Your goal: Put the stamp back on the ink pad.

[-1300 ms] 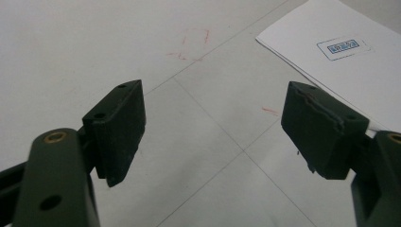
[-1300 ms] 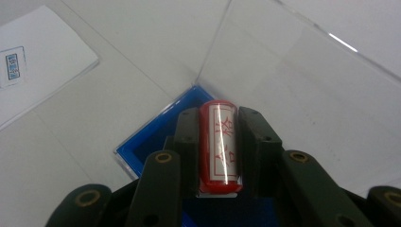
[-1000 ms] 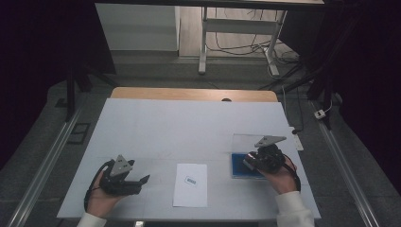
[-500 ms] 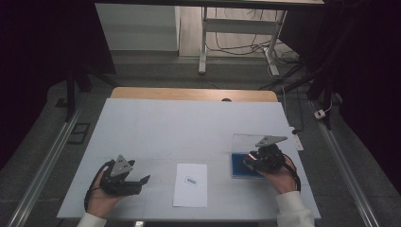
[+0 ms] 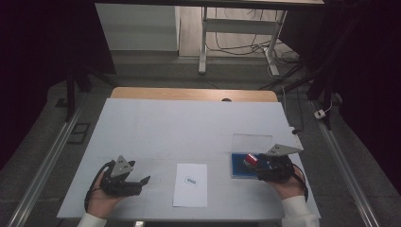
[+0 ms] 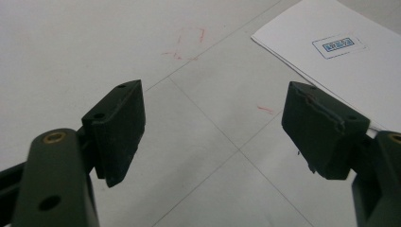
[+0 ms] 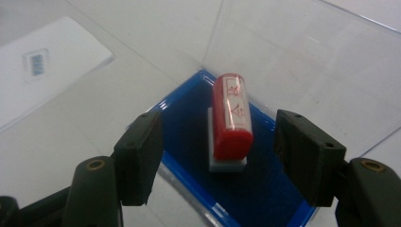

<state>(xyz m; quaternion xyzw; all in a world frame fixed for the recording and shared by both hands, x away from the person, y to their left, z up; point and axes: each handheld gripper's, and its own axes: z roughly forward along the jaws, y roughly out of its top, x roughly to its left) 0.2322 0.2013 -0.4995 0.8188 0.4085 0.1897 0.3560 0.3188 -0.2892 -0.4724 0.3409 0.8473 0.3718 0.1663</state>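
Over the last second very little has shifted in the high view: both hands sit where they were, the right gripper [image 5: 257, 166] parked at the blue ink pad [image 5: 240, 166] and the left gripper [image 5: 137, 180] resting near the front-left of the white table [image 5: 189, 127]. That stillness suggests the reach is finished and the work is paused just short of a grasp, with nothing lifted yet.

The red stamp [image 7: 231, 116] stands on its white base on the ink pad [image 7: 189, 132], leaning slightly away from the camera, with characters printed along its side. In the right gripper view, the right gripper [image 7: 222, 156] has its 2 jaws spread wide, 1 on each side of the stamp and clear of it, so the stamp lies between them and a little ahead. A clear lid appears to stand open behind the pad, though its edges are faint and hard to trace.

The left gripper [image 6: 213, 123] is also spread wide and holds nothing, hovering over bare table. The sheet of paper [image 6: 340, 61] with its small blue printed box lies just beyond its right jaw, and in the high view the paper [image 5: 190, 185] sits between the 2 hands, apart from the pad.
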